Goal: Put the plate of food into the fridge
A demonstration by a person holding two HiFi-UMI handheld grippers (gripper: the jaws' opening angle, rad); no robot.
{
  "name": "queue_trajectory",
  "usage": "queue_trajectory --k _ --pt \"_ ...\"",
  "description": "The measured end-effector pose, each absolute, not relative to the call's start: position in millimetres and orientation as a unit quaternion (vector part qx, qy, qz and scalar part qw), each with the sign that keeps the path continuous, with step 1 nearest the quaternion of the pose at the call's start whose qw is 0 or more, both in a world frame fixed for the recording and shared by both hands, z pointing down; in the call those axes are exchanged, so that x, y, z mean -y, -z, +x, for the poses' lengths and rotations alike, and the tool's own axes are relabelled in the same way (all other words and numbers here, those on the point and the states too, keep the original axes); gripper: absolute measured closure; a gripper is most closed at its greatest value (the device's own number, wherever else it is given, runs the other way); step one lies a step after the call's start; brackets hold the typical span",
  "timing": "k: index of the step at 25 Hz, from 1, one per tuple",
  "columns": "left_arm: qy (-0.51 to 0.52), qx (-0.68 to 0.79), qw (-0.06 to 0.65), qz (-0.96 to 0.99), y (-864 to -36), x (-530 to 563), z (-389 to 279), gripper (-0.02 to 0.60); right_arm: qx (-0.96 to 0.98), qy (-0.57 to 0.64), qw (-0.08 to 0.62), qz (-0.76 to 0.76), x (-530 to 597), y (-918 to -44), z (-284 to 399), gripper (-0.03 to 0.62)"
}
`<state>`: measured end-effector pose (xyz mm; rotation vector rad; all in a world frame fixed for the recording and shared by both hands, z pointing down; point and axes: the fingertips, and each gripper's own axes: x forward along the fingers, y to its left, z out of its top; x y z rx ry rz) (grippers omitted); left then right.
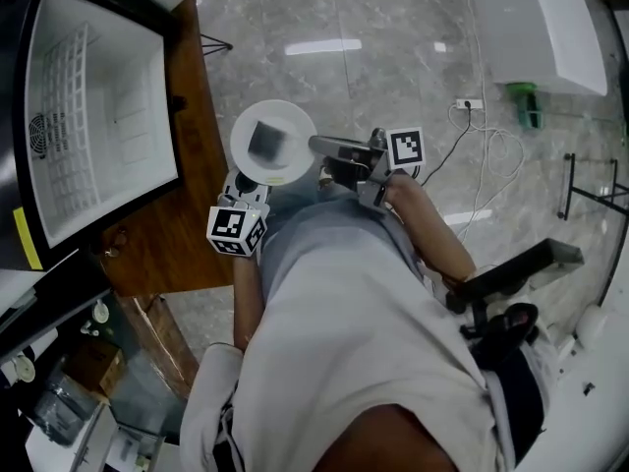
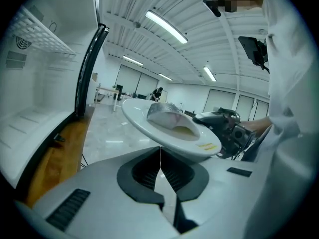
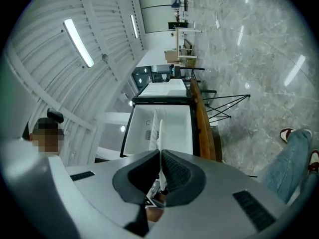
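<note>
Right gripper view: the right hand-held gripper (image 3: 160, 156) has its jaws nearly together, clamped on the rim of the white plate (image 3: 160, 129), which shows edge-on between the pads. In the left gripper view, the left hand-held gripper (image 2: 160, 152) has its jaws closed against each other with nothing between them. The plate (image 2: 135, 114) passes just over its tips, tilted; whether it rests on them I cannot tell. A pale, greyish portion of food (image 2: 164, 116) sits in the plate's hollow, and a yellow label (image 2: 209, 146) is stuck on the near rim.

From the head view the plate (image 1: 298, 118) is in the air in front of the person, over the marble floor (image 1: 393, 47) just beside the edge of the wooden table (image 1: 187, 234). The left hand-held gripper (image 1: 252, 187) is at its near edge and the right hand-held gripper (image 1: 319, 146) at its right edge. The fridge (image 1: 128, 116) stands open on the table to the left, white inside, with a wire shelf (image 1: 64, 116). Nothing lies between the plate and the opening. A cable (image 1: 496, 150) trails on the floor to the right.
</note>
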<state>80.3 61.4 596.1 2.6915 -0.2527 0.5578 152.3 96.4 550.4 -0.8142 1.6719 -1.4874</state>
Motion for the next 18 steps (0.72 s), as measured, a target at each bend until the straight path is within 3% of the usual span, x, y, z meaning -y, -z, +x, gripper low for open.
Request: queue_trajectory --k 10,18 --pt "-0.149 0.132 0.209 0.958 -577 98 148 0.561 -0.675 0.583 0.354 -0.281 75 -535 216 0.569" --pt "-0.107 0.177 0.183 0.961 -532 181 123 0.561 -0.730 0.568 0.312 -0.215 175 -481 189 0.568"
